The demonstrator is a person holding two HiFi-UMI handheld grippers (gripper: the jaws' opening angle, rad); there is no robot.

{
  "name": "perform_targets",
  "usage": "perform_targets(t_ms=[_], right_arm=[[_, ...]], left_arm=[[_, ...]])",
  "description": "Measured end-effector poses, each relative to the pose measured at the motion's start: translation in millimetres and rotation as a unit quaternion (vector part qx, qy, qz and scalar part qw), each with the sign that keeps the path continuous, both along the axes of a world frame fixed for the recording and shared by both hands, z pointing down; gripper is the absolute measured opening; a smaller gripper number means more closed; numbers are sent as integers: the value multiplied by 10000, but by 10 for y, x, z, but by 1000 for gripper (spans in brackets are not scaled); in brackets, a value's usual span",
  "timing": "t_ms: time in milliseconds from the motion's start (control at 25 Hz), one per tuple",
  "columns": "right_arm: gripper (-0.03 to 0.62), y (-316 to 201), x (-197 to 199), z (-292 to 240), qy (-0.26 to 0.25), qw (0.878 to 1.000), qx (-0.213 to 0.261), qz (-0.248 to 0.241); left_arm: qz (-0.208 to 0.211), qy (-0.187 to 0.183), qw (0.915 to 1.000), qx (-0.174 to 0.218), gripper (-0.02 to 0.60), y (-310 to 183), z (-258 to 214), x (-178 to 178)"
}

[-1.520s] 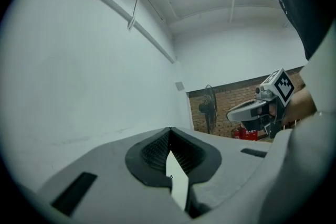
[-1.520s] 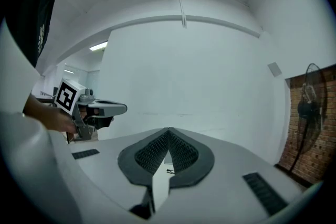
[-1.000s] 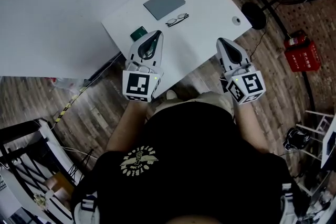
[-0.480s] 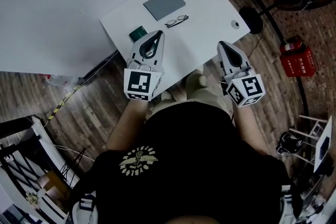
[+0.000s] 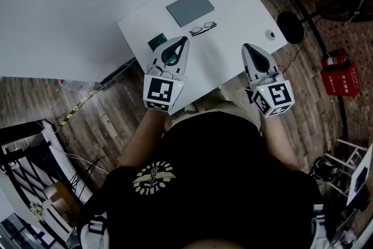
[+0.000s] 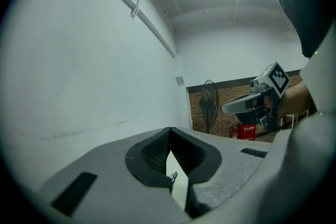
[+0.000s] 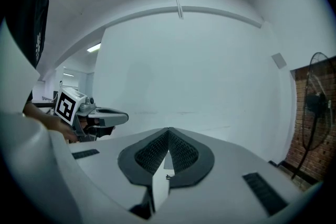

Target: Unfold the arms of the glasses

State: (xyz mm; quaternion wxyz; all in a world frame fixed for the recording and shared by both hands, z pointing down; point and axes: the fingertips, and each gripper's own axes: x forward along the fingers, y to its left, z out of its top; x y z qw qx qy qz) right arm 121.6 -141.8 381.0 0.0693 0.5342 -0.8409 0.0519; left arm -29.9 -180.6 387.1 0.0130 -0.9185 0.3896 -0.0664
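Left gripper (image 5: 184, 39): jaws clenched, nothing between them.
Glasses (image 5: 202, 28): on the table (image 5: 233, 9), just ahead of the left jaws and farther ahead-left of the right jaws.
Right gripper (image 5: 247, 46): jaws clenched, empty.
Change: we have advanced both grippers toward the glasses.
Meaning: approach only; we judge unfolding not begun.

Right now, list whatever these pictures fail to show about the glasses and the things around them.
- glasses: head view, too small to tell whether the arms are folded.
- glasses, left gripper view: only a speck shows below the meeting tips of the left gripper; its own body hides the rest.
- green object: head view, too small and dark to identify.
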Motion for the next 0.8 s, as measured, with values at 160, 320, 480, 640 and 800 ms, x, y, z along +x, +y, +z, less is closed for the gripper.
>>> perform_targets(t_ms=[160, 320, 480, 640, 800], right_arm=[[0, -302, 127, -43, -19, 9999, 76, -137], [0, -590, 303, -35, -26, 9997, 71, -246], [0, -833, 374, 63, 51, 9991, -42, -425], [0, -953, 291, 233, 234, 9964, -167, -795], [0, -1153, 399, 373, 156, 9958, -311, -850]], left_arm=[[-53, -186, 9997, -171, 6, -206, 127, 139], [-75, -226, 9995, -225, 6, -426, 197, 337], [-143, -500, 9981, -335, 6, -721, 394, 473], [-183, -758, 9950, -627, 6, -947, 708, 553], [-249, -855, 9926, -826, 6, -1102, 934, 662]])
